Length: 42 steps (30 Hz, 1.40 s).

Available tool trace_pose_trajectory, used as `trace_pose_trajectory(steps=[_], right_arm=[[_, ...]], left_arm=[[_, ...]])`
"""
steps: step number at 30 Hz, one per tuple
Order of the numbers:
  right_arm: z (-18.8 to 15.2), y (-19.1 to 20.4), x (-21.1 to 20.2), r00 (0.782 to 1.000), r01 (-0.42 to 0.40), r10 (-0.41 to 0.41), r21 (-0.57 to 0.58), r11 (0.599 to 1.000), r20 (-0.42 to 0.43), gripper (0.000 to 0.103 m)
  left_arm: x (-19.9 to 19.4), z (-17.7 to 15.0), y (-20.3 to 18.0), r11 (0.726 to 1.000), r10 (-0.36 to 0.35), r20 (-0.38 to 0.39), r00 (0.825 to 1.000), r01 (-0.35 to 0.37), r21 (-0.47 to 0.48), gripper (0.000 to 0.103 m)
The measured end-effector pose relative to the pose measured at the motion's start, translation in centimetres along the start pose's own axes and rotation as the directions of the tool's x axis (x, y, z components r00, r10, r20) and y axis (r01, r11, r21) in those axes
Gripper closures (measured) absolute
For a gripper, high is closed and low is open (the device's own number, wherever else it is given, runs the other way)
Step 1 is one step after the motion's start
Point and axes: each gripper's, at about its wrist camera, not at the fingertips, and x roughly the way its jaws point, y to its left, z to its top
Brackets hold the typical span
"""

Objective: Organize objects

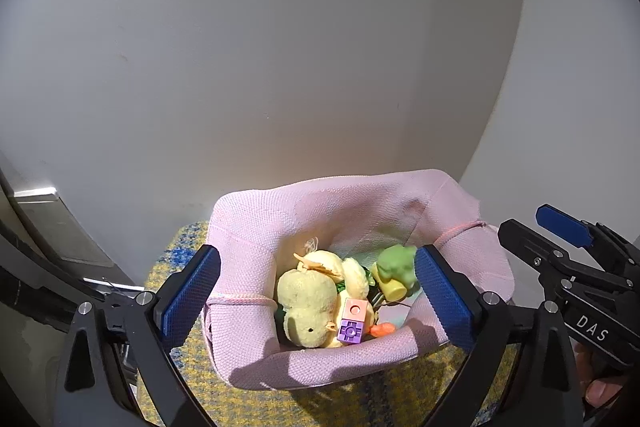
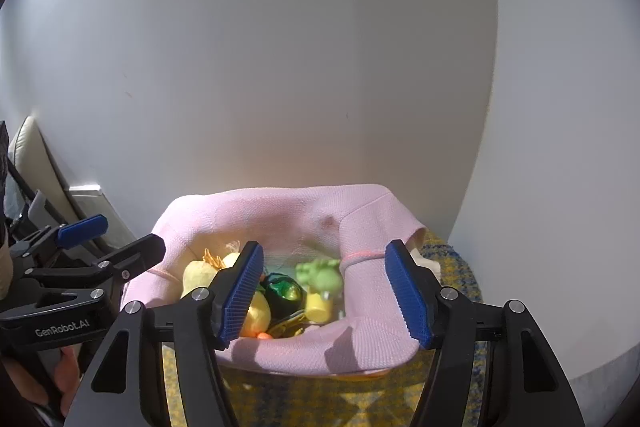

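Observation:
A pink fabric basket [image 1: 320, 223] stands on a yellow and blue rug, against a white wall. In it lie a yellow plush chick [image 1: 310, 307], a pink and purple toy block [image 1: 352, 321], a green and yellow toy figure [image 1: 394, 273] and a small orange piece [image 1: 382, 329]. My left gripper [image 1: 318, 301] is open and empty, its fingers either side of the basket's near part. My right gripper [image 2: 326, 293] is open and empty over the basket [image 2: 376, 307], above the green figure [image 2: 320, 283]. A dark green object [image 2: 285, 291] lies beside the chick [image 2: 256, 311].
The rug [image 1: 360, 407] runs under the basket toward me. A white wall [image 1: 280, 67] rises close behind it. Grey metal and beige furniture parts [image 1: 60, 227] stand at the left. The right gripper's body [image 1: 580, 291] shows at the right of the left wrist view.

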Motion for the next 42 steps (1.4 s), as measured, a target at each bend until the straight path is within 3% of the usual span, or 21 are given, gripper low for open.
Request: trace_pose_trajectory(steps=[10, 16, 30, 42], right_arm=[[0.1, 0.1, -1.5, 0.999, 0.020, -0.019, 0.014, 1.000, -0.048, 0.033], [-0.5, 1.0, -3.0, 0.998, 0.035, -0.035, -0.005, 0.999, -0.052, 0.019], [-2.1, 1.8, -6.1, 0.998, 0.031, -0.032, -0.016, 0.999, -0.059, 0.017], [-5.2, 2.2, -8.8, 0.993, 0.030, -0.031, -0.013, 0.999, -0.118, 0.016]], left_arm=[[-2.7, -0.7, 0.3, 1.000, 0.018, 0.009, 1.000, -0.018, 0.003, 0.000], [-3.8, -1.7, 0.4, 1.000, 0.016, -0.012, 1.000, -0.016, 0.000, 0.000], [-7.3, -4.0, 1.0, 0.999, 0.048, -0.039, 0.998, -0.049, -0.019, 0.000], [-9.3, -7.9, 1.6, 0.998, 0.017, -0.112, 0.994, -0.024, -0.054, 0.000]])
